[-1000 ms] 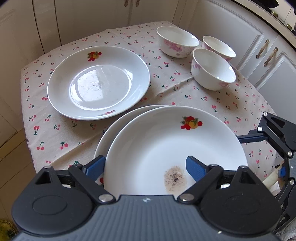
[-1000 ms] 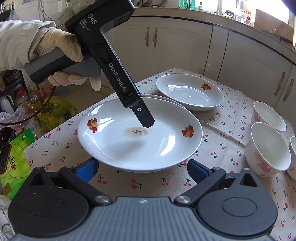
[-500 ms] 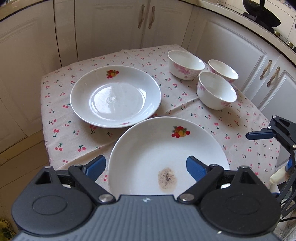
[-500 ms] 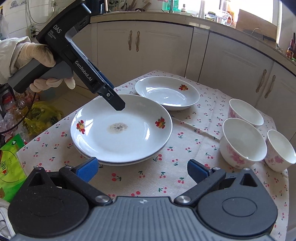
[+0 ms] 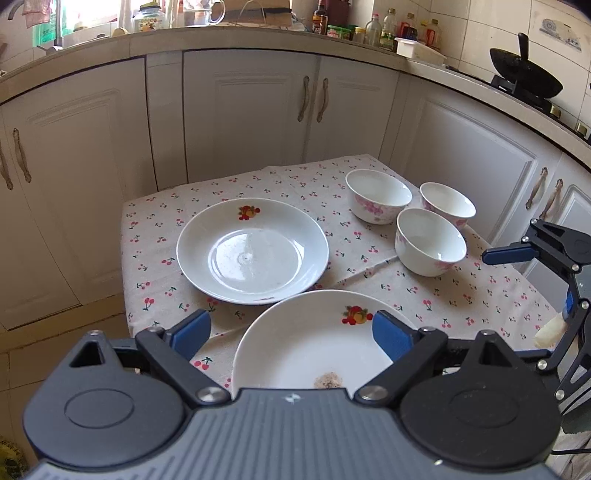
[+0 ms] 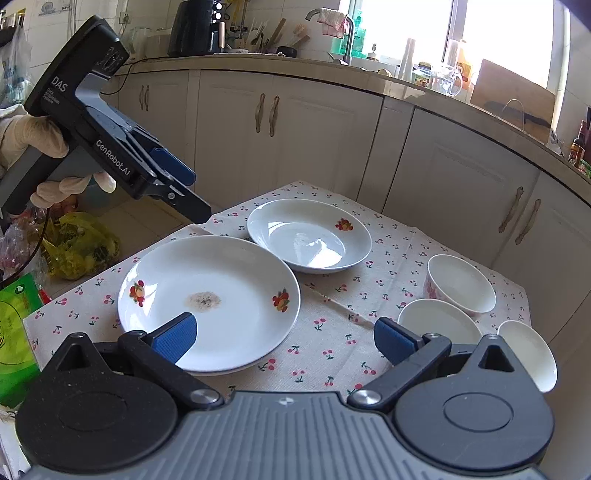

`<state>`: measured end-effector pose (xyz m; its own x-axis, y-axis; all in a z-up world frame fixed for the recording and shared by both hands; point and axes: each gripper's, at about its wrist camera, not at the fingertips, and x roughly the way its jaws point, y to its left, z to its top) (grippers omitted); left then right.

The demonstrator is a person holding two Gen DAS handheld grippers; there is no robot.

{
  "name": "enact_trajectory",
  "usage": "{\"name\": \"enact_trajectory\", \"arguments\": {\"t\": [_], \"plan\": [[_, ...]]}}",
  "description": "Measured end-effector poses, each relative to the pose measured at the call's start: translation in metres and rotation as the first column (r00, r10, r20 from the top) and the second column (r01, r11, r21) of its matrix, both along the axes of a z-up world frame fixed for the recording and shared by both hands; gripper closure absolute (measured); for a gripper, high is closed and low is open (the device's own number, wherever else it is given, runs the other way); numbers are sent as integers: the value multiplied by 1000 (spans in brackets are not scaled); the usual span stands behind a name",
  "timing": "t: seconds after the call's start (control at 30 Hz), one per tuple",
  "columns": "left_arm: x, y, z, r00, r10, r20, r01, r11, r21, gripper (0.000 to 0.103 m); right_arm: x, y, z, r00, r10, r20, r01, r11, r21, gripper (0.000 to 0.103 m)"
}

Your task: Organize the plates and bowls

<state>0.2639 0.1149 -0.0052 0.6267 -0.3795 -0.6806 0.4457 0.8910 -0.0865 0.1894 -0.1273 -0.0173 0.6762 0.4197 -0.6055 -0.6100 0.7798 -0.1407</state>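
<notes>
Right wrist view shows the cherry-print worktop with the stained plate sitting on another plate near the front edge, and the clean plate just behind it, apart. Three bowls cluster on the far right side. Both tools are empty: the left tool has just been opening wider and hangs above the stack with nothing between its pads, and the right tool is spread wide too. My guess is the next step is the clean plate: come in low at its rim, pinch it firmly, lift it level and centre it on the stack. The bowls sit close together, so watch the swing. The pan and bottles on the kitchen counter are well out of the way.
</notes>
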Motion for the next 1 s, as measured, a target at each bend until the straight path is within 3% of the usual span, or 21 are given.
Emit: {"name": "enact_trajectory", "arguments": {"t": [0.33, 1.0], "plan": [[39, 5, -7, 998, 67, -12, -67, 997, 33, 9, 52, -1, 5, 998, 56, 13, -55, 997, -49, 0], [165, 6, -54, 988, 74, -136, -72, 997, 20, 9, 181, 25, -36, 969, 181, -166, -208, 965, -159, 0]]}}
